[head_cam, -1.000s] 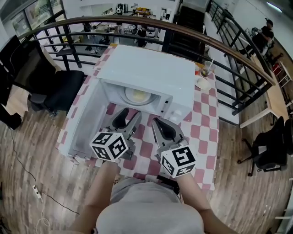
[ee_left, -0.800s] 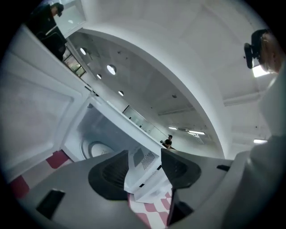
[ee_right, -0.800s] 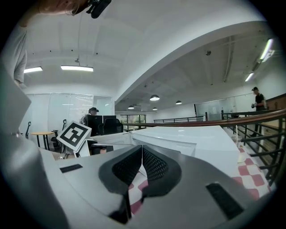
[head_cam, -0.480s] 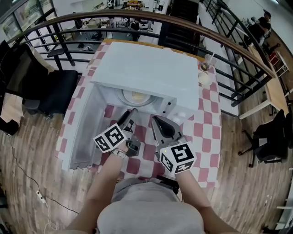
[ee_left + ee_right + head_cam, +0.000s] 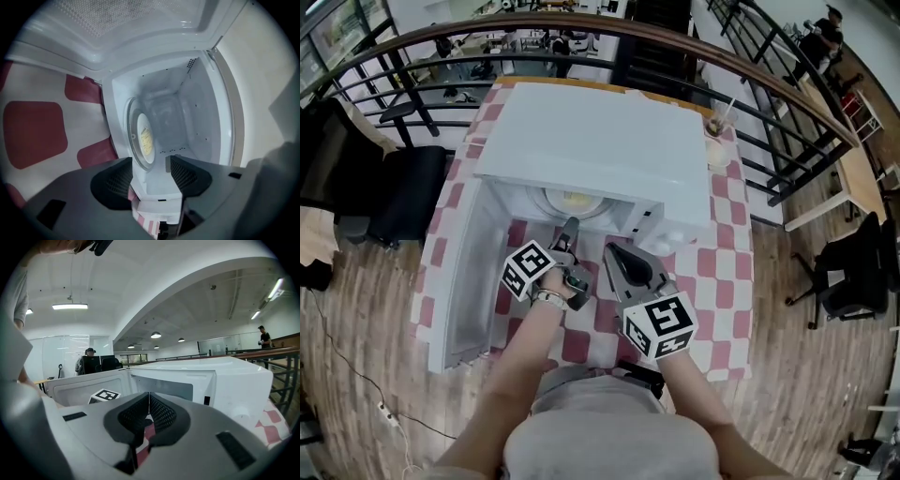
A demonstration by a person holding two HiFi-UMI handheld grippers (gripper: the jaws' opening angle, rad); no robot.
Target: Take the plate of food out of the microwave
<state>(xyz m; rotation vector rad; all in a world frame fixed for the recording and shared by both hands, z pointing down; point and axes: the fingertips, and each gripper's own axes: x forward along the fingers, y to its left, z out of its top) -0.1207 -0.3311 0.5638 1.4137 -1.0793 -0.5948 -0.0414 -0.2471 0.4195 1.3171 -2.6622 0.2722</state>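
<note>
The microwave [image 5: 600,141] is standing directly ahead of both claws on the checked tablecloth [image 5: 712,272]. Its door [image 5: 464,281] is hanging wide open off to the left of the left claw [image 5: 569,228].

The left claw is what is changing. In the head view a second ago it was lying flat beside its partner with the marker cube facing upward. Now it is turning onto its side and dropping to the level of the oven mouth, with its tips arriving just at the front of the opening. Its jaws are standing apart, having just been opening wider, and nothing is sitting between them. Only the sill and cavity floor are showing through the gap.

The roll is putting one jaw above the other, which I am reading as lining up to pinch the plate's rim edge-on. The reach is looking nearly complete, and the grasp is not yet made.

The right claw [image 5: 614,255] is hanging just to the right of the left one, short of the opening. Its jaws are pressing together on nothing, and it is sitting much where it was.

The plate of food [image 5: 145,140] is resting on the turntable inside the cavity, straight beyond the left claw's tips and apart from them.
</note>
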